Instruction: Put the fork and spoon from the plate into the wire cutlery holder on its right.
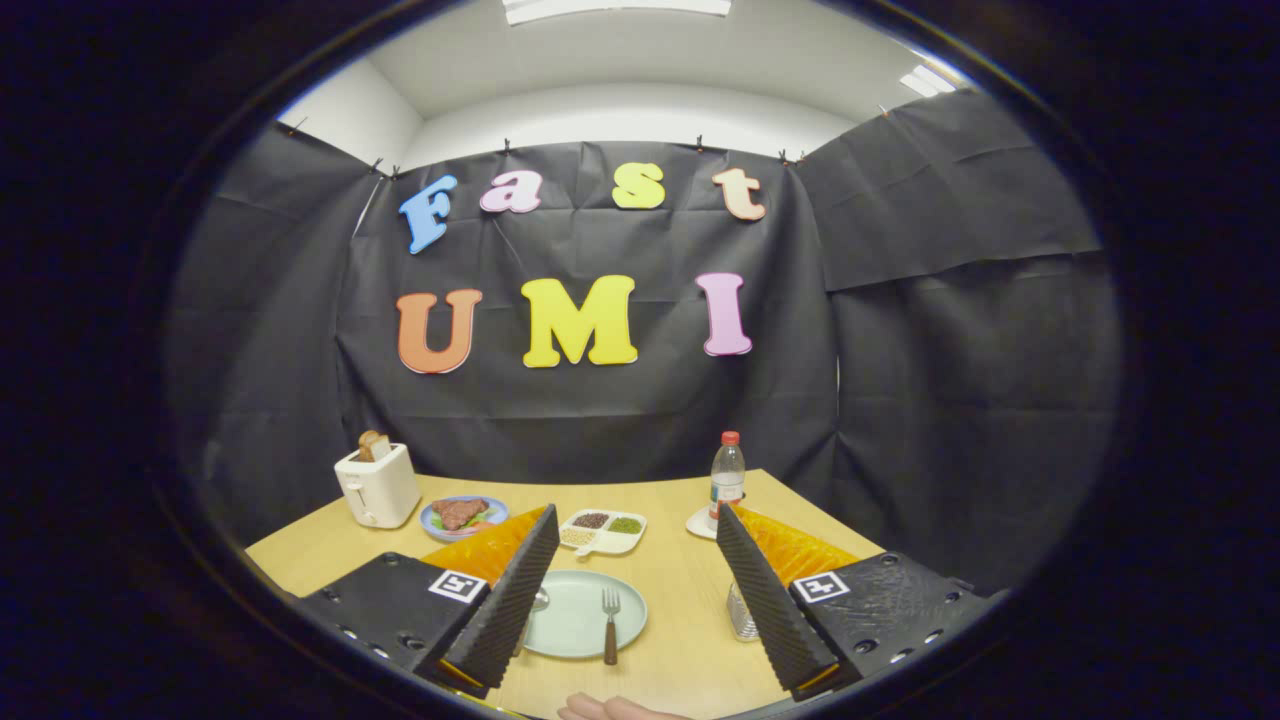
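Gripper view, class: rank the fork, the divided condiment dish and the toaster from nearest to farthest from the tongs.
1. Brown-handled metal fork: on the pale green plate, between the open tongs.
2. White divided condiment dish: beyond the plate.
3. White toaster: far left corner.

Your gripper (pixel 632 580) hovers above the desk (pixel 690 640), jaws wide apart and empty. Between them sits the plate (pixel 575 620) bearing the fork (pixel 610 625); the spoon (pixel 540 600) lies partly hidden. The wire cutlery holder (pixel 741 612) stands at the right finger.

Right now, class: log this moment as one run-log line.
gripper: open, holding nothing | brown-handled metal fork: on pale green round plate between fingers | wire cutlery holder: right of plate | step: not begun
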Demonstrator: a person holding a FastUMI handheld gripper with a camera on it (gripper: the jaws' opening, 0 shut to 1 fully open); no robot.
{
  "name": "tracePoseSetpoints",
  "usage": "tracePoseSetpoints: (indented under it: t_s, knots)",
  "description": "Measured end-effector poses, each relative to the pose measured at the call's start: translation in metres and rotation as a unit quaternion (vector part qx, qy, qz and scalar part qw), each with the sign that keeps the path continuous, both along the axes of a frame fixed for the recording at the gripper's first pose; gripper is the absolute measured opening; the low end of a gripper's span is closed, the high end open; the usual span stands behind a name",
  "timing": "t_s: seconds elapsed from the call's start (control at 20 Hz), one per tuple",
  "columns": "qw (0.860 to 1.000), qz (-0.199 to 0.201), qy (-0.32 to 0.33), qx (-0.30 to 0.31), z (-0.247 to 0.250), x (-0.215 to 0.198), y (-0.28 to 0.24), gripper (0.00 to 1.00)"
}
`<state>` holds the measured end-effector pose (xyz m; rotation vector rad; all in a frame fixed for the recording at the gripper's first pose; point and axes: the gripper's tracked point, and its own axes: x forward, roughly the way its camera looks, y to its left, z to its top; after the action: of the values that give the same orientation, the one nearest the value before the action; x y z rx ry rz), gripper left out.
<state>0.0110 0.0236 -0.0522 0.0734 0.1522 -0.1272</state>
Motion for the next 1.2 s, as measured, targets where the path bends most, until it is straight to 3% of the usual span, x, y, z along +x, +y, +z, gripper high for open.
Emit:
tracePoseSetpoints:
  t_s: [0.4, 0.65, 0.85, 1.2]
  knots:
    - [0.998, 0.026, 0.061, -0.011, -0.033, 0.026, 0.013, 0.94]
    - [0.988, 0.036, 0.15, -0.005, -0.091, 0.054, 0.023, 0.94]
    - [0.971, 0.052, 0.234, 0.006, -0.139, 0.07, 0.033, 0.94]
    - [0.925, 0.072, 0.372, 0.03, -0.212, 0.08, 0.043, 0.92]
